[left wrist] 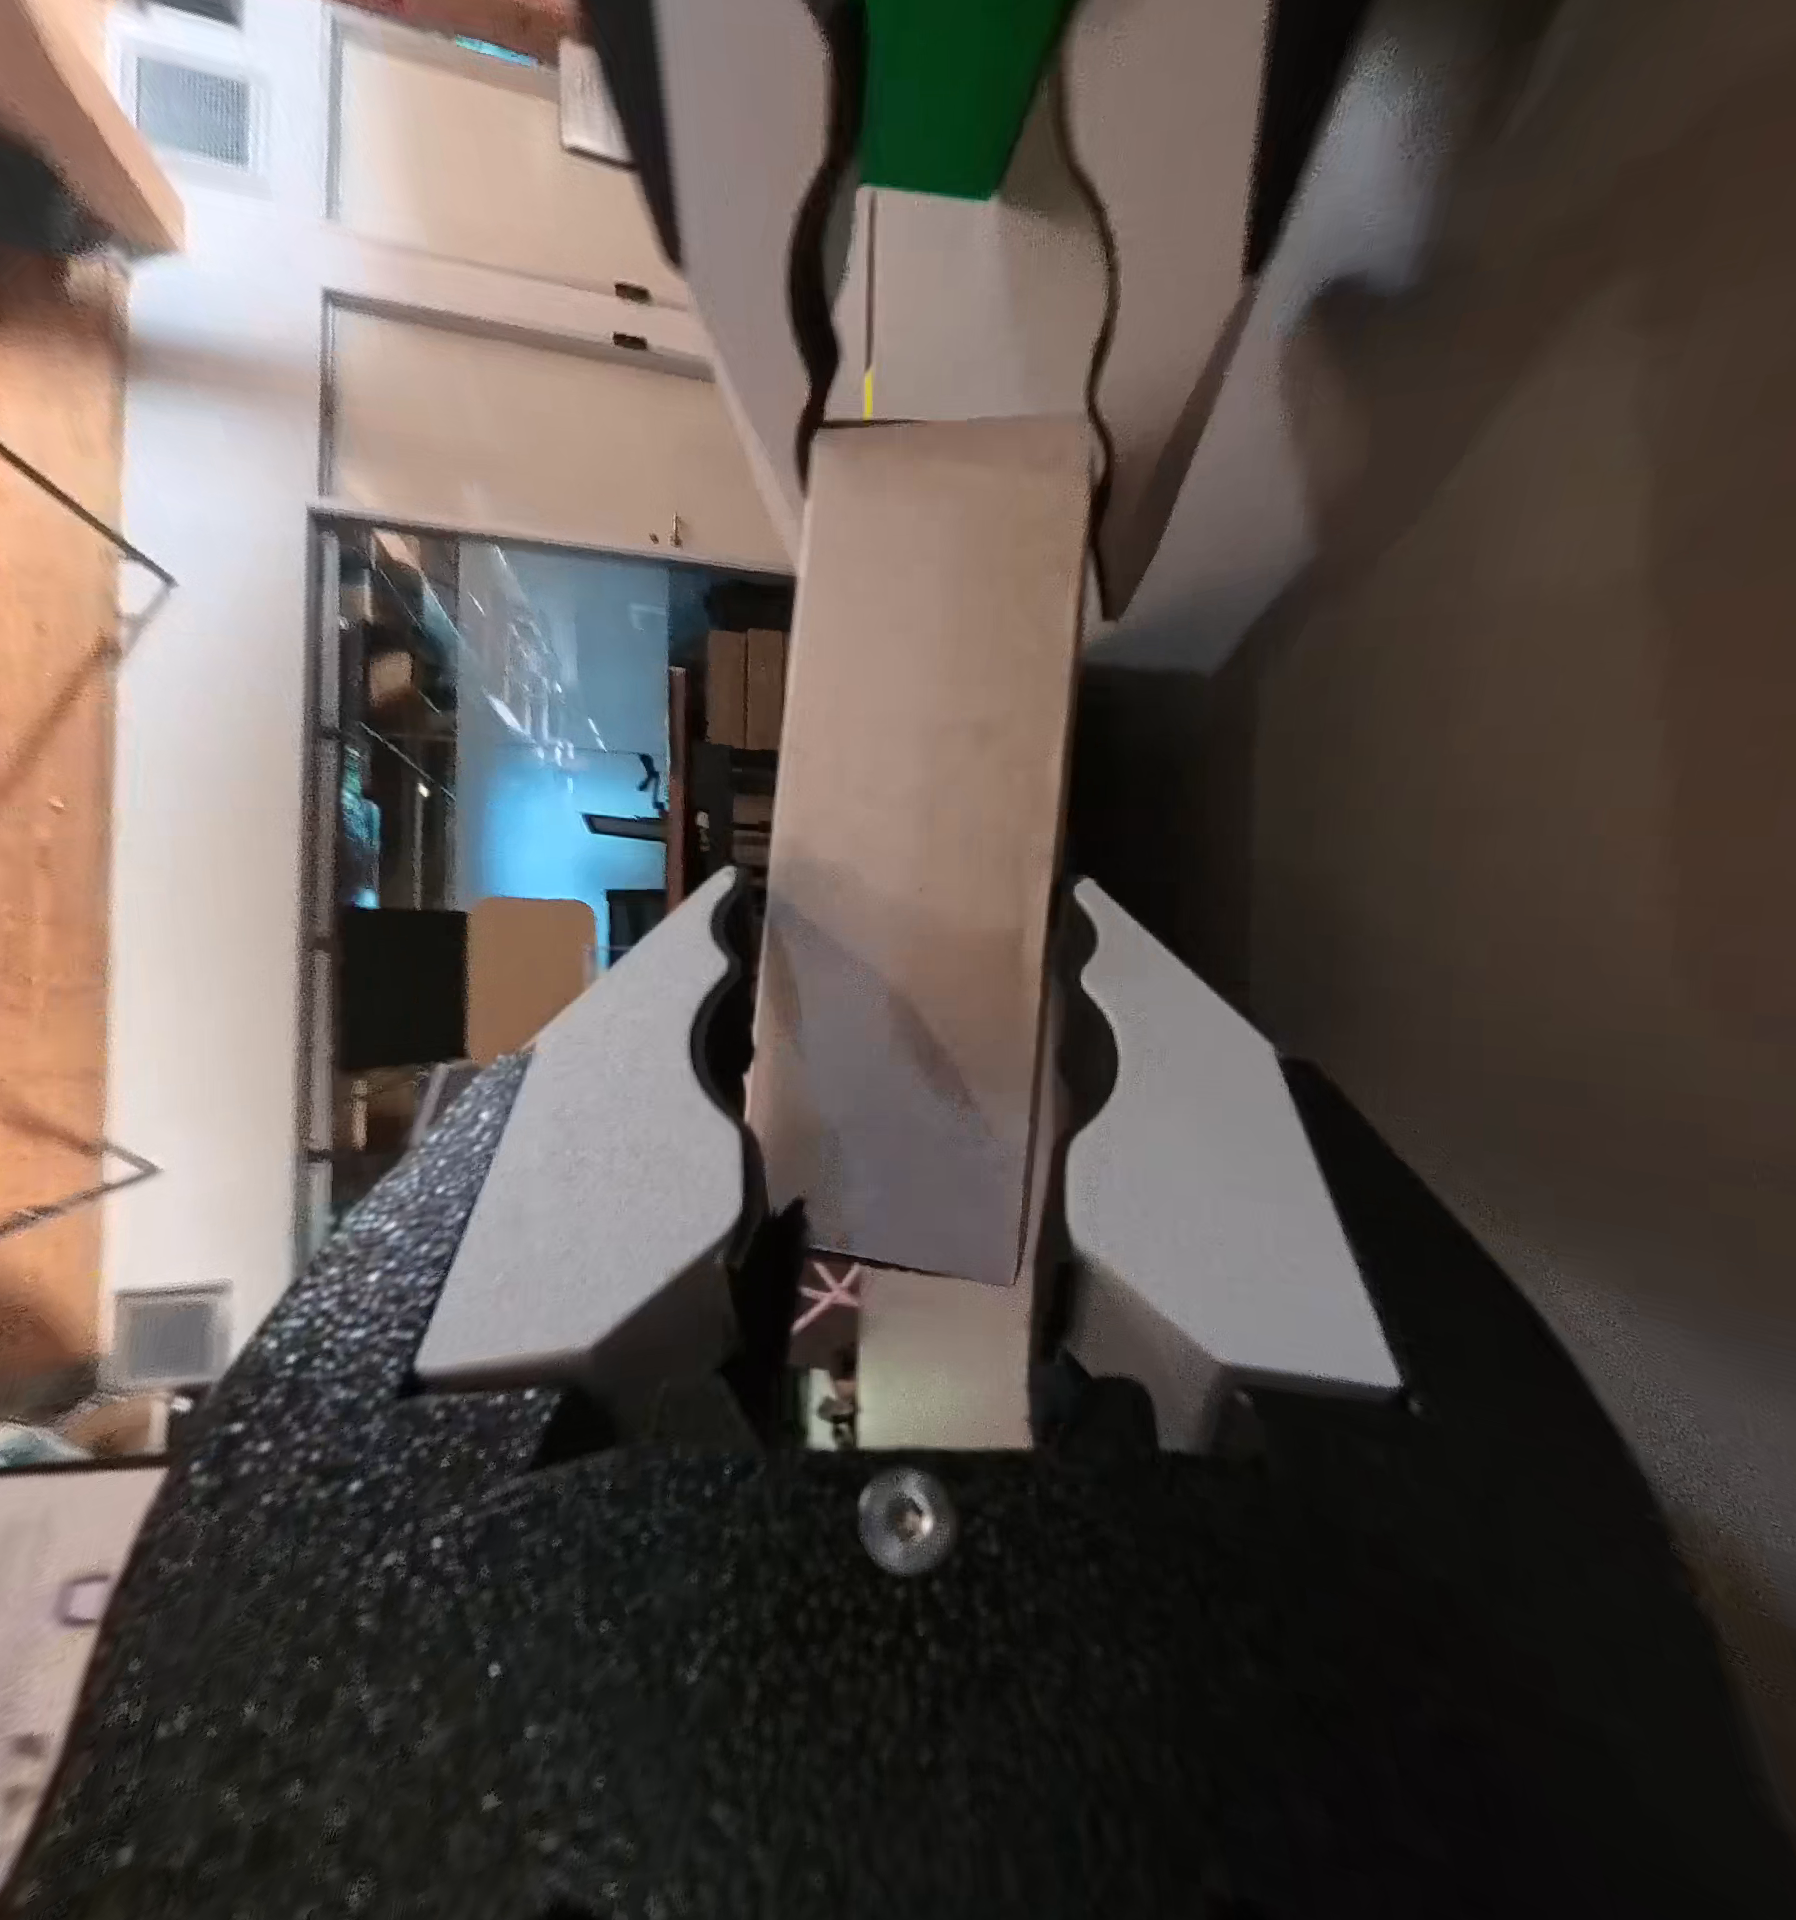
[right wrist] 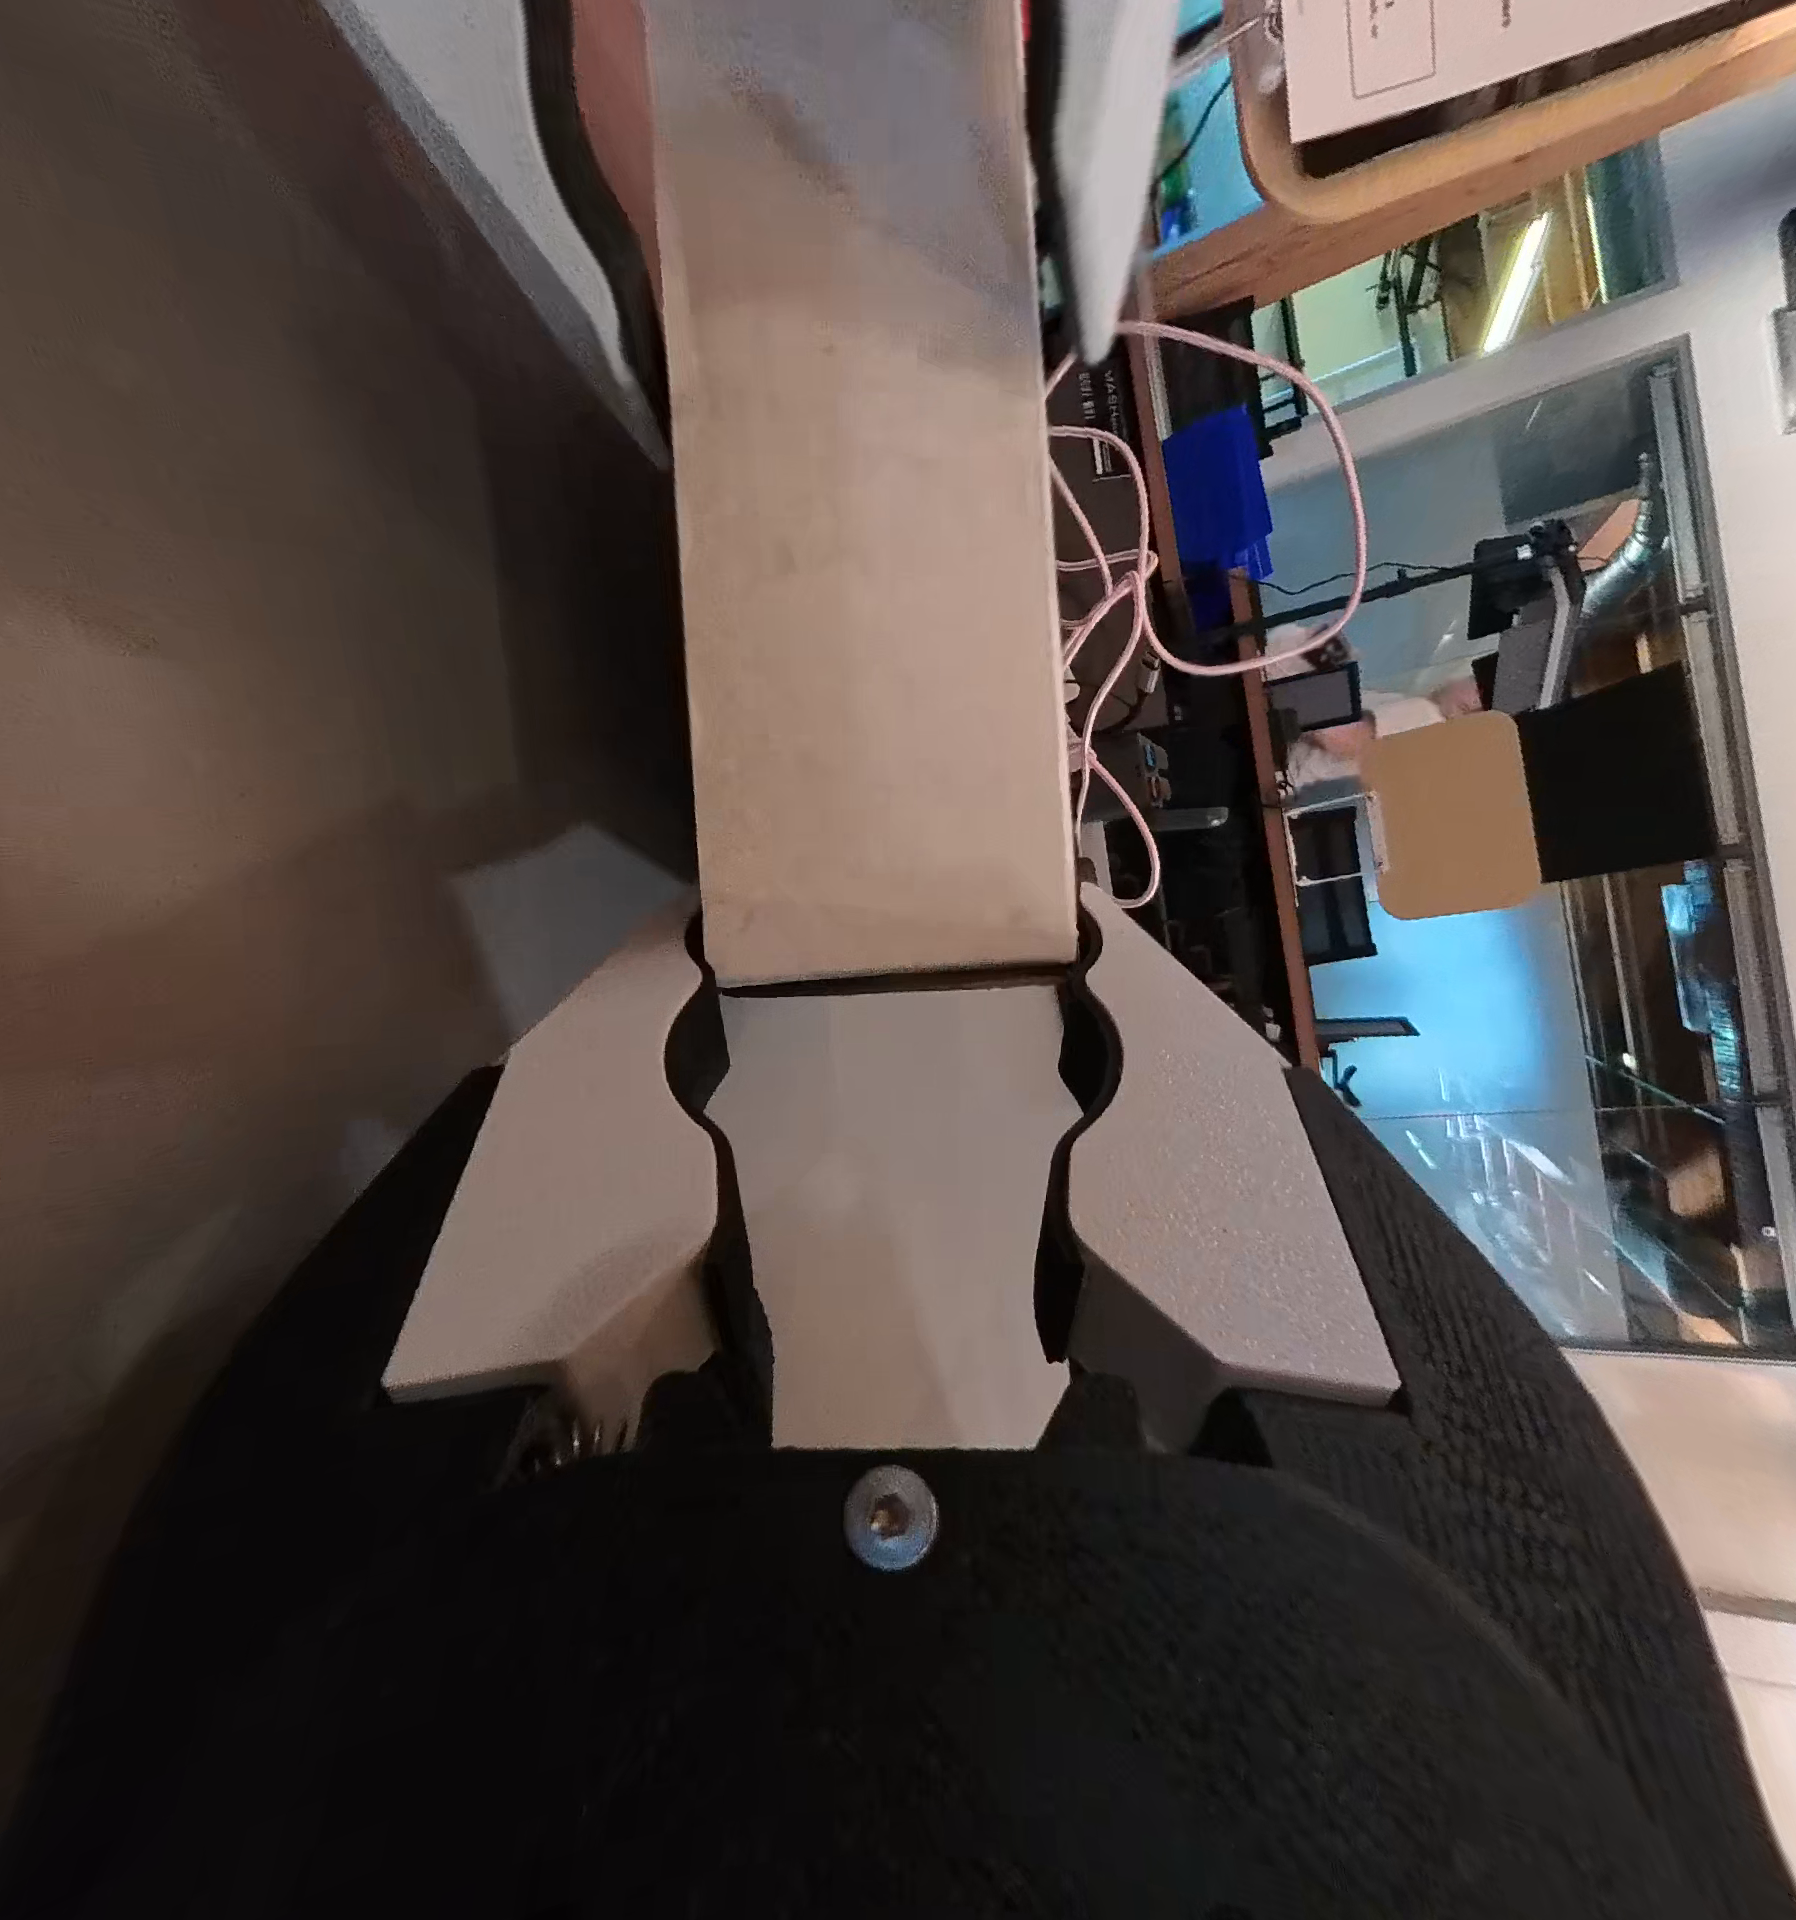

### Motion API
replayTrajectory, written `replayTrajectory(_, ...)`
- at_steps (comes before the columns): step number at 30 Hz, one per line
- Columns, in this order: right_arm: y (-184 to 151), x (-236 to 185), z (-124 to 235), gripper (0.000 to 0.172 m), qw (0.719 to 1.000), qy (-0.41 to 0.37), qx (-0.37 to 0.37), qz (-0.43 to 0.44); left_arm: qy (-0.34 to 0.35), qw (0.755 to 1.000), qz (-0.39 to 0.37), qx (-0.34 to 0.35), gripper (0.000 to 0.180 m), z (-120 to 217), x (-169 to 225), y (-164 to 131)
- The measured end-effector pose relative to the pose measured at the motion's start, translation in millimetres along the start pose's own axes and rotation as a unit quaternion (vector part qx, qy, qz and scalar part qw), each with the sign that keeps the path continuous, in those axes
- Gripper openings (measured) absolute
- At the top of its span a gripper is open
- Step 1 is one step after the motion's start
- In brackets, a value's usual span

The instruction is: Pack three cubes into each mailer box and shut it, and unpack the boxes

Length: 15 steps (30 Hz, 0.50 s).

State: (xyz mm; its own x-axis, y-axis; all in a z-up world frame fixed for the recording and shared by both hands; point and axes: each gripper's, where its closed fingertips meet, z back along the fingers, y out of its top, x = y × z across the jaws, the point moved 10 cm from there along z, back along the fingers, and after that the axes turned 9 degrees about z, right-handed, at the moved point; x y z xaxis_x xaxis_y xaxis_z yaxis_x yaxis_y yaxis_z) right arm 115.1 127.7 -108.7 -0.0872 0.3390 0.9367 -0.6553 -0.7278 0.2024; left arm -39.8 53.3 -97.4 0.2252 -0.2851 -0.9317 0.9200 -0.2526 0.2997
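Note:
A white mailer box [left wrist: 925,779] is held off the table between my two grippers, one at each end. In the left wrist view my left gripper [left wrist: 904,894] has both pads against the box's narrow sides. My right gripper [left wrist: 951,416], with a green part behind it, grips the far end. In the right wrist view my right gripper [right wrist: 889,925] is shut on the box [right wrist: 863,623], with a flap seam running between the fingertips. My left gripper [right wrist: 852,104] holds the far end there. No cubes show in either view.
The dark tabletop [left wrist: 1548,935] runs along one side of the box, and also shows in the right wrist view [right wrist: 198,623]. Another white box [right wrist: 551,894] lies on it near my right fingers. A pink cable [right wrist: 1289,520] and shelves lie beyond. There is about 8 cm between the tips of the two grippers.

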Motion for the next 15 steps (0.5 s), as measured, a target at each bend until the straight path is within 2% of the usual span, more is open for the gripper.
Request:
replayTrajectory(5, 0.4, 0.0, 0.4, 0.063, 1.0, 0.004, -0.006, 0.009, -0.011, 1.0, -0.011, -0.015, 0.053, 0.1, 1.7, 3.6)
replayTrajectory(8, 2.0, 0.6, 1.5, 0.064, 1.0, 0.007, 0.005, 0.005, -0.04, 0.998, 0.028, -0.033, 0.052, 0.5, -2.0, 3.6)
replayTrajectory(11, 1.8, 2.3, 7.0, 0.066, 0.997, 0.051, 0.04, -0.046, -0.078, 0.994, 0.063, -0.045, 0.048, 0.6, -6.4, 3.8)
replayTrajectory(14, -4.4, 2.0, 10.7, 0.077, 0.992, 0.083, 0.05, -0.078, -0.124, 0.987, 0.086, -0.062, 0.048, -3.9, -5.8, 7.5)
replayTrajectory(15, -5.6, 3.0, 12.8, 0.087, 0.99, 0.089, 0.056, -0.09, -0.148, 0.982, 0.091, -0.076, 0.049, -6.7, -3.9, 7.7)
